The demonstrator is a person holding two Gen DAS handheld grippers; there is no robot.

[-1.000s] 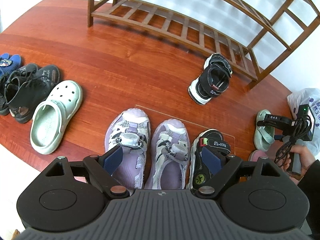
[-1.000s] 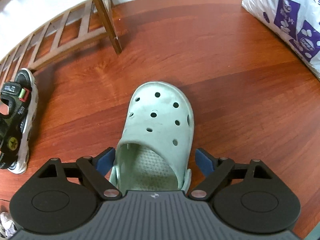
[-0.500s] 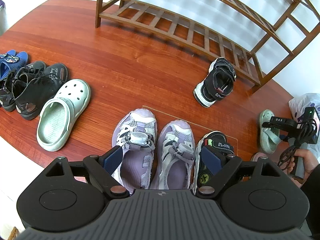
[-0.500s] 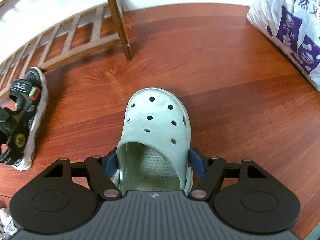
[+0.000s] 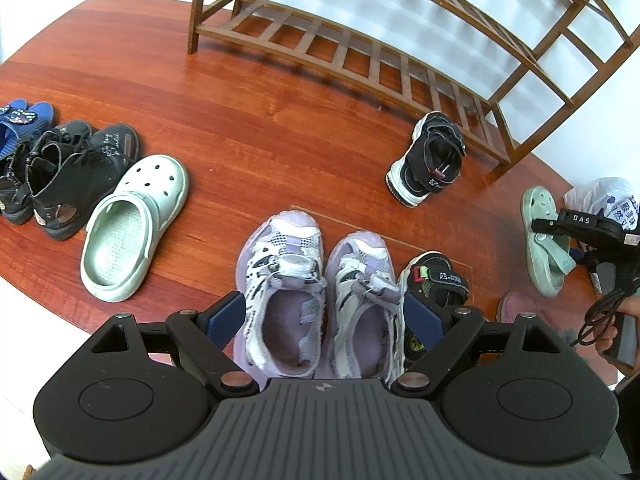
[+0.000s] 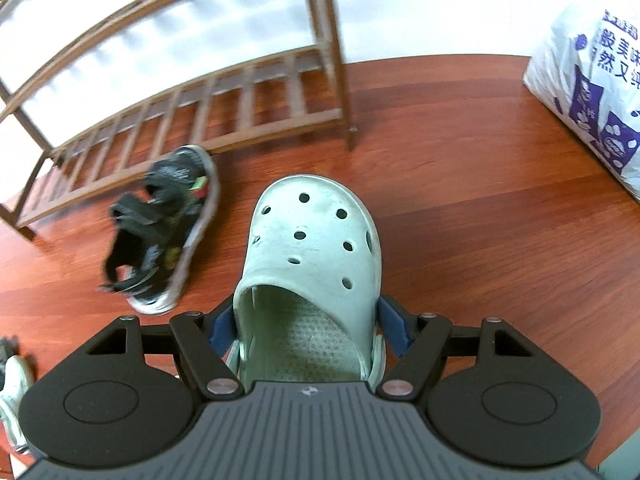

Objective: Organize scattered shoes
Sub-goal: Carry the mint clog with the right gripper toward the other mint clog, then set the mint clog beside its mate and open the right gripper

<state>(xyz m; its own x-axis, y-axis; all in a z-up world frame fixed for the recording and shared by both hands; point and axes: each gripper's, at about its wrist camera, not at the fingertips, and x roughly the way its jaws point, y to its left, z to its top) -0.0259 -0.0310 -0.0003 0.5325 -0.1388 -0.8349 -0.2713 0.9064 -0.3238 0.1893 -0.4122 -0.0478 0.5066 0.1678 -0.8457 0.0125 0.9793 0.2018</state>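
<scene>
green clog (image 6: 314,248) now clamped in right gripper (image 6: 308,326) jaws, lifted off floor (image 6: 460,200).

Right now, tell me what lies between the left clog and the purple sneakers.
Nothing: in the left wrist view, only bare wood floor separates the left clog from the purple sneakers. The black boots sit on the clog's far side.

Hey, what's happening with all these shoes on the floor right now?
A person is tidying shoes with two handheld grippers. The right gripper is clamped on a pale green clog. The left gripper hangs open over a pair of purple sneakers. The wooden rack shows no shoes on its slats.
</scene>
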